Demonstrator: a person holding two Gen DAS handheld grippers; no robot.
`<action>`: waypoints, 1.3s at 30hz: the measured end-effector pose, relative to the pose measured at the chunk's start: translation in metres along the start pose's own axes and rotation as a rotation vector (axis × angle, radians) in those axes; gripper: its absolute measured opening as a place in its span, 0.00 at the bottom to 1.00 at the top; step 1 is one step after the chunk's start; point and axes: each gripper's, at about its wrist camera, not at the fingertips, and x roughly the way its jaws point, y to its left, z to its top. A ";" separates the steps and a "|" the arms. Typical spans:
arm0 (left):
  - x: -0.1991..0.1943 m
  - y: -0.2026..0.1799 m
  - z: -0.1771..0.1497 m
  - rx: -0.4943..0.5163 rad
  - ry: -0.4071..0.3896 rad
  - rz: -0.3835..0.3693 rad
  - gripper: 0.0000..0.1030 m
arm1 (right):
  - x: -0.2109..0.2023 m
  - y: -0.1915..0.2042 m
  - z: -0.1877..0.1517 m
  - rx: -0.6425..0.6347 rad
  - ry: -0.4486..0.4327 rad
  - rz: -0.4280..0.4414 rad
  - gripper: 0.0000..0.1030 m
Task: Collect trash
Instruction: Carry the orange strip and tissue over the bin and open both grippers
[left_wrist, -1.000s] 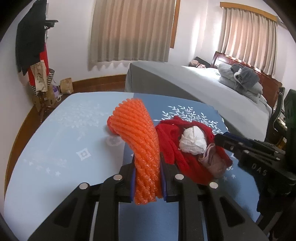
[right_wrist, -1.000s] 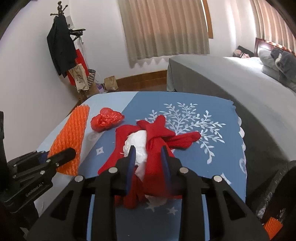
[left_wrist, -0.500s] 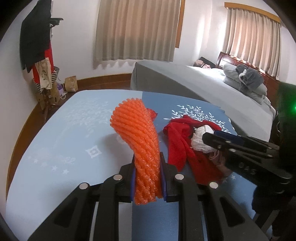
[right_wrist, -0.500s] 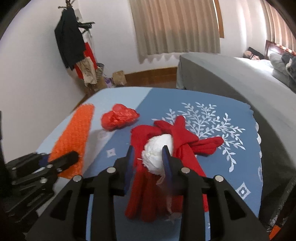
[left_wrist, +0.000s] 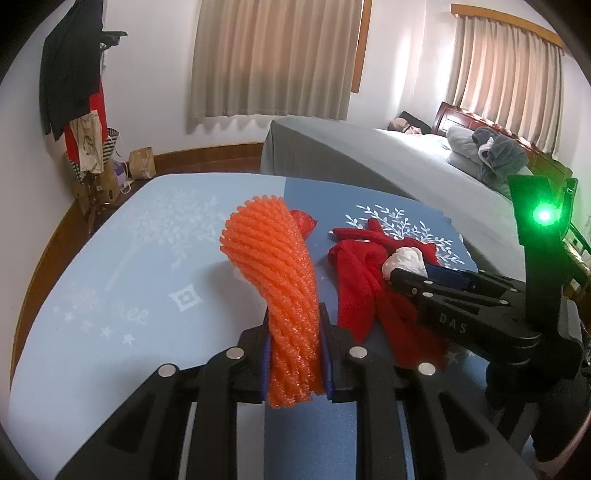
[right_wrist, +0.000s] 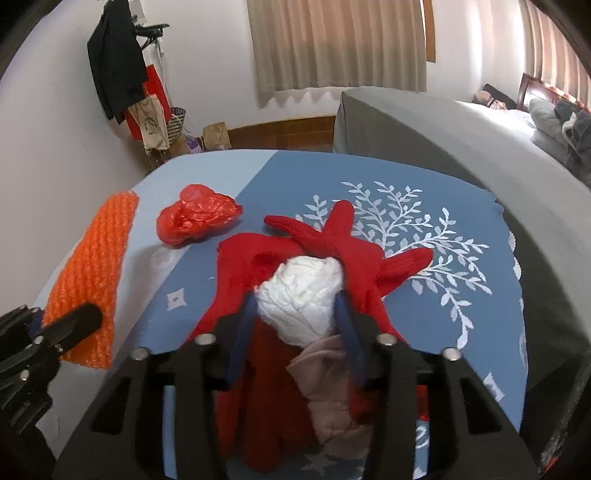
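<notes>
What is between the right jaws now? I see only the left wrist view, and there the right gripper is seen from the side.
Observer: The white paper ball sits between the jaws of the right gripper. The jaws stand open around it and have just been opening.
Operator: Is something under the ball?
Observer: Yes, a pink cloth lies just below it, against the red gloves.
Operator: What is the red thing behind my orange net?
Observer: A crumpled red plastic bag. It lies on the tablecloth, apart from the gloves.
</notes>
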 end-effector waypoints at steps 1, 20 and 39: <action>0.000 0.000 0.000 0.001 -0.001 0.000 0.20 | -0.001 -0.001 0.000 -0.001 -0.002 0.002 0.33; -0.024 -0.027 0.001 0.064 -0.046 -0.052 0.20 | -0.123 -0.018 -0.012 0.050 -0.192 0.099 0.33; -0.062 -0.139 0.001 0.215 -0.079 -0.270 0.20 | -0.213 -0.087 -0.057 0.143 -0.258 -0.049 0.33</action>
